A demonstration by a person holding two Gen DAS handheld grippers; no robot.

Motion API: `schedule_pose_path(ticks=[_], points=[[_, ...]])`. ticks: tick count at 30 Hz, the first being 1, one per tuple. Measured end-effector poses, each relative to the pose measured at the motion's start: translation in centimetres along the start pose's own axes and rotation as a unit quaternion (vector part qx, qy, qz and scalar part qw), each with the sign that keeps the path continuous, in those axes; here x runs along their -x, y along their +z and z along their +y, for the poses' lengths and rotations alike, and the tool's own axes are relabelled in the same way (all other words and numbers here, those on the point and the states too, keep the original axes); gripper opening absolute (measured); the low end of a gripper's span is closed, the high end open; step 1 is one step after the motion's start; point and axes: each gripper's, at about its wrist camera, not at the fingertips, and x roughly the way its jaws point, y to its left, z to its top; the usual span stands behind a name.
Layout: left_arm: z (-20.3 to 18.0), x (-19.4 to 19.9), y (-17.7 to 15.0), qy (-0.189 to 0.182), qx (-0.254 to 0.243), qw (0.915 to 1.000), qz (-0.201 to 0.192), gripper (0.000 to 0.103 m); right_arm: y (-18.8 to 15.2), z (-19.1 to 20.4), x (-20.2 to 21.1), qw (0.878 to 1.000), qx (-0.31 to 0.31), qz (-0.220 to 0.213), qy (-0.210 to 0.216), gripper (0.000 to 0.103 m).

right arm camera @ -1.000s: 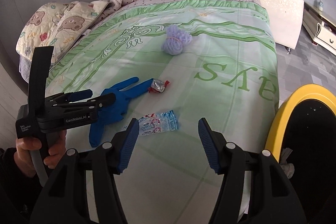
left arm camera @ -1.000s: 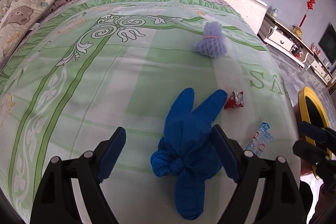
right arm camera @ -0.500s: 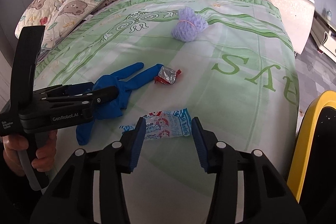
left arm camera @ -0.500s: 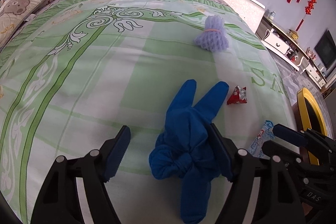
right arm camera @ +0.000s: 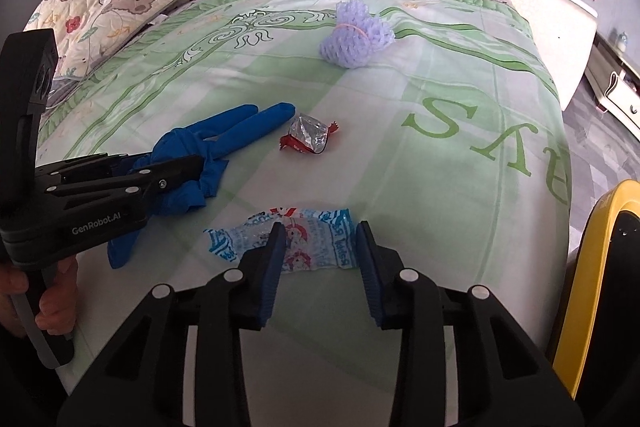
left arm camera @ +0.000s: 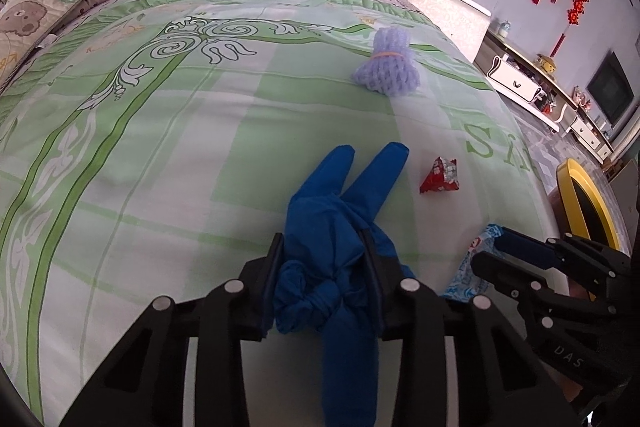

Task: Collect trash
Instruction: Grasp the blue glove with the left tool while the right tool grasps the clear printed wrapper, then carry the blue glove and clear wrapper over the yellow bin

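A knotted blue glove [left arm camera: 340, 211] lies on the green bedsheet [left arm camera: 160, 147]. My left gripper [left arm camera: 322, 259] is closing, and both pads press the glove's bunched middle. In the right wrist view it [right arm camera: 192, 165] grips the glove [right arm camera: 224, 131] from the left. A flat blue-and-white wrapper [right arm camera: 316, 239] lies between the fingers of my right gripper [right arm camera: 320, 247]. Those jaws are closing, and the pads do not visibly squeeze the wrapper. A red foil wrapper [right arm camera: 308, 137] and a purple foam net [right arm camera: 356, 39] lie further up the bed.
A yellow-rimmed bin [right arm camera: 592, 267] stands off the bed's right side. A bear-print quilt [right arm camera: 112, 3] and pillows are piled at the head and left. A white nightstand [left arm camera: 448, 3] and low cabinets line the right wall. A person's hand [right arm camera: 52, 303] holds the left gripper's handle.
The left jaws went from wide open around the glove to pinching it. The right gripper came down over the blue-and-white wrapper, and its jaws narrowed around it.
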Motion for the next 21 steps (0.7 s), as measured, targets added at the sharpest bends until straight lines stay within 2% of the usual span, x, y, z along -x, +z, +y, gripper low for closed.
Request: schedule_pose_path(ticks=[2,3,6,13,21], points=[[0.0,0.0,-0.1,-0.002,0.002,1.0000,-0.001,0.029,-0.1,0.1,0.0,1.000,0.004,-0.002,-0.001,0.021],[0.0,0.0,-0.1,-0.002,0.001,1.0000,-0.002,0.028,-0.2,0.1,0.1,1.000,0.007,-0.002,0.000,0.014],[-0.2,0.2,-0.1,-0.002,-0.002,1.0000,-0.005,0.024,-0.3,0.6,0.2,1.000,0.015,-0.006,0.001,0.007],[0.0,0.9,0.1,-0.007,-0.001,1.0000,-0.007,0.020,-0.1,0.6,1.2,1.000,0.010,-0.016,0.015,0.005],[0.0,2.5,0.3,-0.003,-0.006,0.9998,-0.016,0.020,0.0,-0.3,4.5,0.999,0.002,-0.038,0.021,0.006]])
